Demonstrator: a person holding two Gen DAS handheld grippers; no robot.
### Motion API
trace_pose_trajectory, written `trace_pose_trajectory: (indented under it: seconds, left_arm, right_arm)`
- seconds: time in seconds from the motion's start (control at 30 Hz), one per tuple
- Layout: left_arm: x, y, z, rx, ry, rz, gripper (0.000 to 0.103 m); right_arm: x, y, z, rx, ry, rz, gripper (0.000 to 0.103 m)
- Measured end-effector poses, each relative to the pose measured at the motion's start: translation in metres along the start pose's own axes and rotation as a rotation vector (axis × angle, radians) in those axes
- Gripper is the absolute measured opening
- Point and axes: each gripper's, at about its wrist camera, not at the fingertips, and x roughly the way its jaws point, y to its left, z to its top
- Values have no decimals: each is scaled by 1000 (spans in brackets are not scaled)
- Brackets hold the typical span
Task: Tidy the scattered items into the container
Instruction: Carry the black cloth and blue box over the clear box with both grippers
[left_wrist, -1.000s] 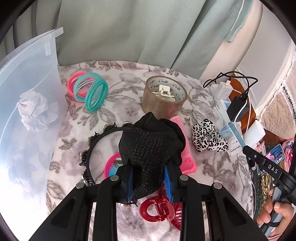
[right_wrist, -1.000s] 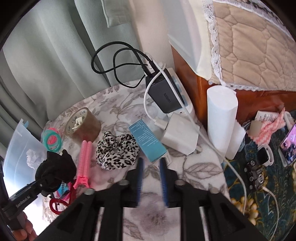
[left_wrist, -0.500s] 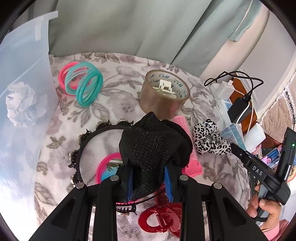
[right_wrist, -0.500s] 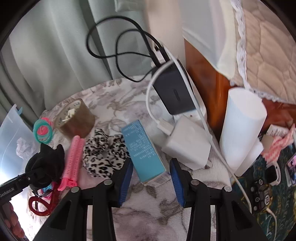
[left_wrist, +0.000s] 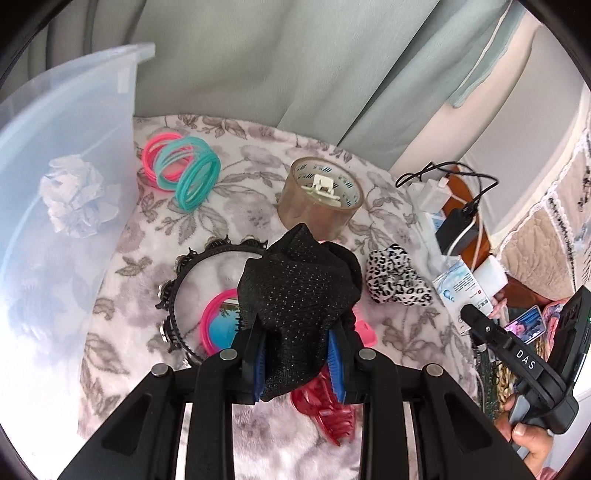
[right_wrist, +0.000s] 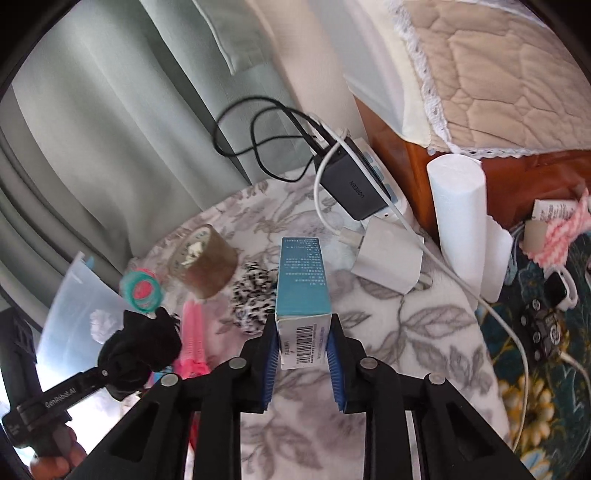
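My right tool (right_wrist: 301, 345) has just been closing its jaws, and they now pinch the teal box (right_wrist: 302, 280) by its barcoded near end. The box's long axis runs straight away from me along the line of the fingers, its far end pointing toward the grey charger (right_wrist: 351, 186) and the white plug (right_wrist: 388, 258). I cannot tell whether it is lifted clear of the floral cloth (right_wrist: 417, 325) covering the counter or lying on it.

My left tool (left_wrist: 297, 360) is clamped on a black dotted fabric piece (left_wrist: 295, 284), bunched and standing up out of the fingers. I hold it above the black headband (left_wrist: 184, 284) and the pink round mirror (left_wrist: 218, 325); a red claw clip (left_wrist: 325, 413) lies just under the fingers.

The clear plastic container (left_wrist: 62, 155) stands at the left edge of the cloth, with a crumpled paper ball (left_wrist: 74, 199) inside. Just beside its wall lie the pink and teal bangles (left_wrist: 184, 170). The tape roll (left_wrist: 317, 199) sits upright further back with a small white clip (left_wrist: 323, 186) on top, and the leopard scrunchie (left_wrist: 395, 277) lies to its right, near the box's spot.
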Motion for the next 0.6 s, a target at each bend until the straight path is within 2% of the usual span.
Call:
trace_pose_trajectory:
  seconds: [0.1,0.23,0.4,0.6]
  left_arm:
    - [-27,-4,-2,6,-47,-21,29]
    - [-65,-4,-2,1,-114,-53,29]
    - [-116,-2,-5,7,-200,-57,29]
    - [-165,10,-10,-8,-299,-55,29]
  right_arm:
    - [-21,12,-4,20,-28,21,27]
    - [-52,40,0,-17,-80,41,26]
    - [-102,75,-3,-78,-175,80,27]
    - [-139,111,-10,-146,-219,105,27]
